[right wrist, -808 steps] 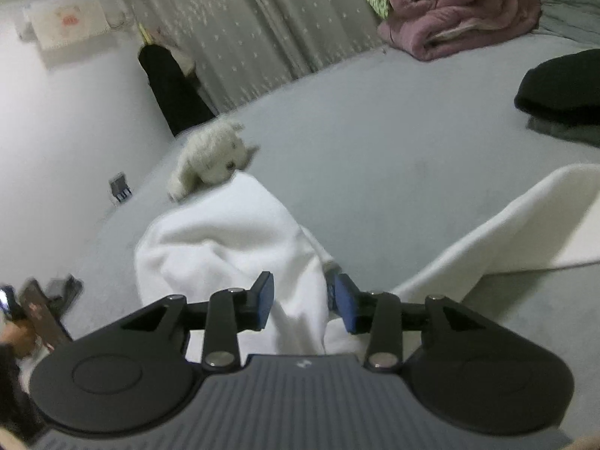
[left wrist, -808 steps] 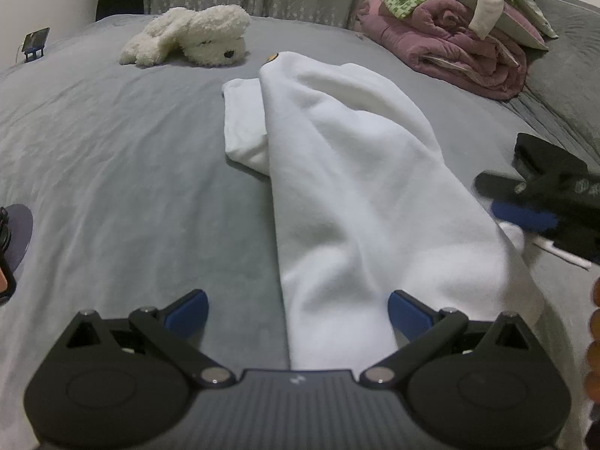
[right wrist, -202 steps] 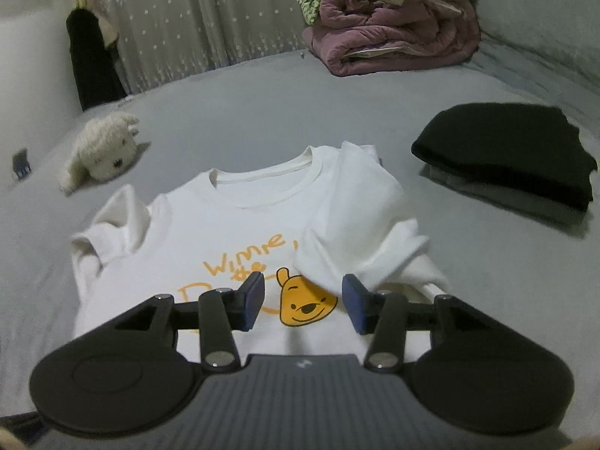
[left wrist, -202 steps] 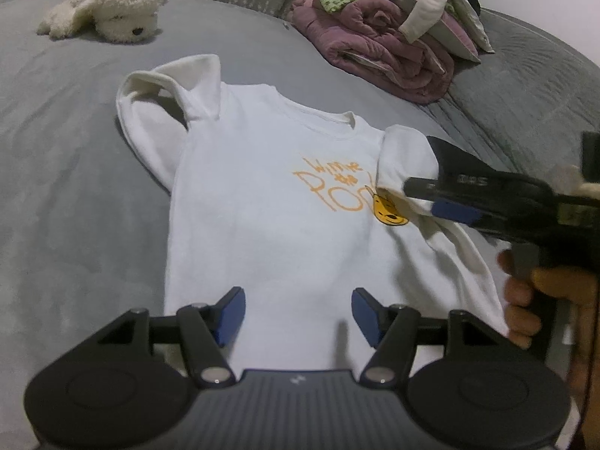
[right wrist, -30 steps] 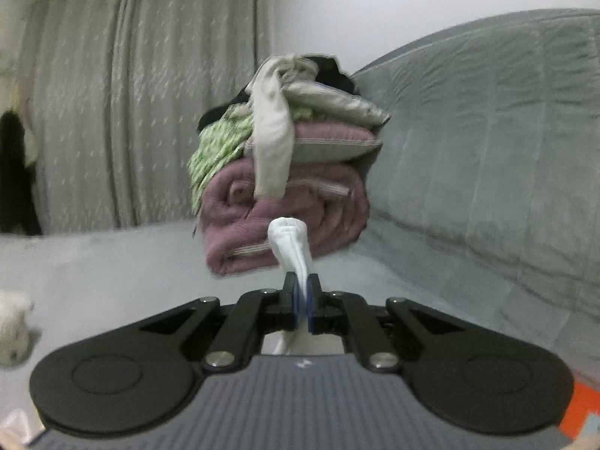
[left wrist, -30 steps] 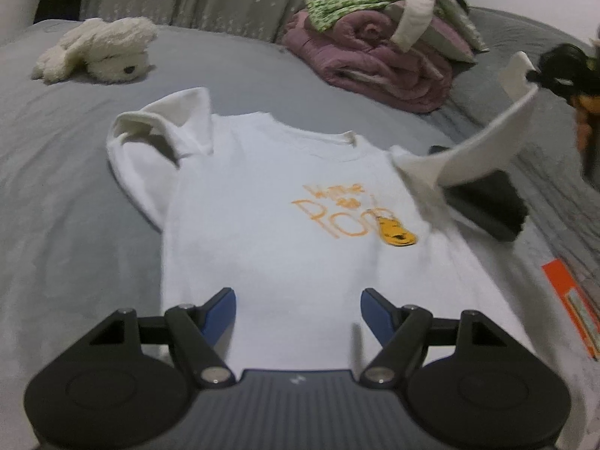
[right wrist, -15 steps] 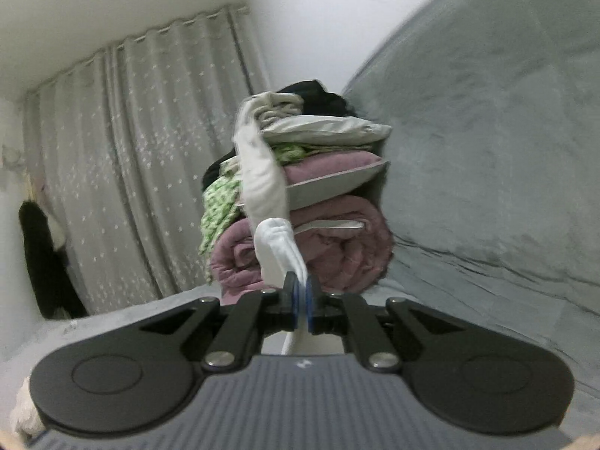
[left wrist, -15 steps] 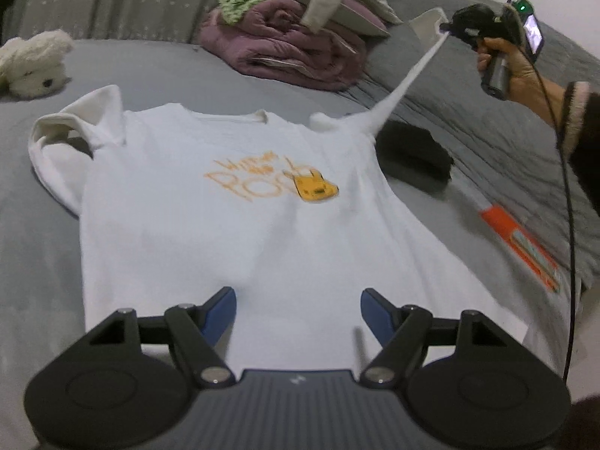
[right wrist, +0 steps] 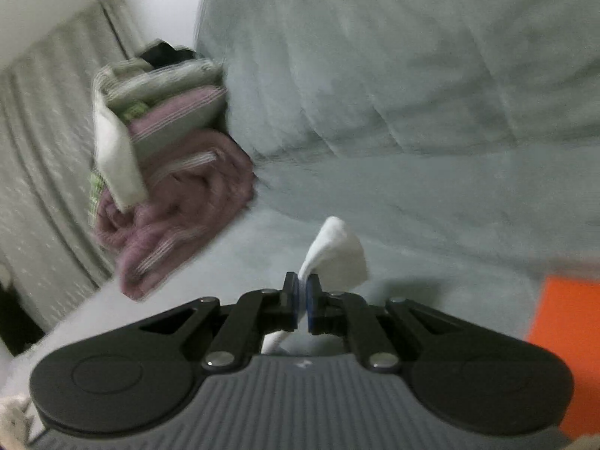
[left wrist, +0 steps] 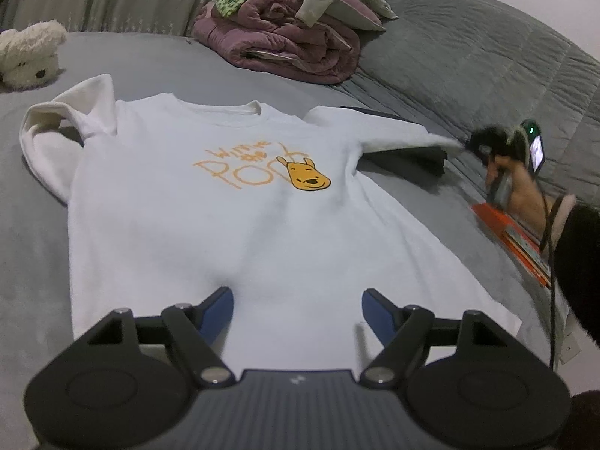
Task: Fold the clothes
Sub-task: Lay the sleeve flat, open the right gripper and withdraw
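A white sweatshirt (left wrist: 210, 225) with an orange bear print lies face up on the grey bed (left wrist: 22, 247). My left gripper (left wrist: 298, 309) hovers open over its lower hem, nothing between the fingers. The far-left sleeve (left wrist: 63, 120) is bunched and folded over itself. The right sleeve (left wrist: 393, 131) stretches out to the right, low over a black folded garment (left wrist: 412, 157). My right gripper (right wrist: 303, 296) is shut on that sleeve's cuff (right wrist: 337, 251); in the left wrist view the right gripper (left wrist: 470, 144) shows blurred in a person's hand (left wrist: 521, 191).
A pile of purple blanket and mixed clothes (left wrist: 292, 26) sits at the back, against the grey padded headboard (left wrist: 487, 67). A white plush toy (left wrist: 30, 52) lies far left. An orange flat packet (left wrist: 513, 236) rests on the bed at the right.
My right gripper has swung the cuff down from high in the air to just above the bed, so the sleeve now stretches out sideways. The left gripper stays over the hem.
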`<state>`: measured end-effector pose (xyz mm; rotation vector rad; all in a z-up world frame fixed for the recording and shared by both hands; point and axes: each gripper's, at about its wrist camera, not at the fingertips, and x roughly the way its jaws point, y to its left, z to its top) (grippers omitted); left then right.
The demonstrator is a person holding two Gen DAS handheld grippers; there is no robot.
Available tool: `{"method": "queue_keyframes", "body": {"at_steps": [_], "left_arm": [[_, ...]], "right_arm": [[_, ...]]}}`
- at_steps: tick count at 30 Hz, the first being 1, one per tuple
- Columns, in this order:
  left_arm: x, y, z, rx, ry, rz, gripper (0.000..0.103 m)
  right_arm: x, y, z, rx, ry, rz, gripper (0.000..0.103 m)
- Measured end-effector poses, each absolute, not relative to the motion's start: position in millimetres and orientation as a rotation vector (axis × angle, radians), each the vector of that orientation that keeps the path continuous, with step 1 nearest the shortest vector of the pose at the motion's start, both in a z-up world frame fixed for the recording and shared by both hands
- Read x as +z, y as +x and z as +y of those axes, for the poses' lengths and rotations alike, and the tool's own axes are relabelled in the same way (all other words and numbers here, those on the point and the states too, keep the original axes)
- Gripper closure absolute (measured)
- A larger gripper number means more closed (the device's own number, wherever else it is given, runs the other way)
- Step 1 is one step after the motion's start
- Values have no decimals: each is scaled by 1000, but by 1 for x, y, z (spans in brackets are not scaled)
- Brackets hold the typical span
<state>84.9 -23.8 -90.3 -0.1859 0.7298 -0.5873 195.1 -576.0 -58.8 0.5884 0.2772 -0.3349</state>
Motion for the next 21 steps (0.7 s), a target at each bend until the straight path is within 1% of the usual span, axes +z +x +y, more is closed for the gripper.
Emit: {"method": "queue_keyframes", "body": {"at_steps": [2, 3, 6, 8, 10, 21], "left_arm": [[-89, 84, -23, -589, -184, 731, 27], [-89, 84, -23, -589, -183, 731, 27], [-86, 84, -23, -590, -194, 732, 27], [-83, 84, -22, -593, -208, 730, 27], [-79, 84, -20, -588, -213, 725, 27], [-67, 86, -12, -470, -181, 722, 27]], "right_arm": [[-68, 193, -578, -353, 620, 311, 96], [-69, 191, -578, -362, 628, 317, 87], [-65, 185, -572, -384, 624, 338, 85], [-58, 182, -568, -403, 600, 346, 80], [-52, 176, -567, -425, 578, 345, 67], [-3, 149, -546, -416, 558, 320, 64]]}}
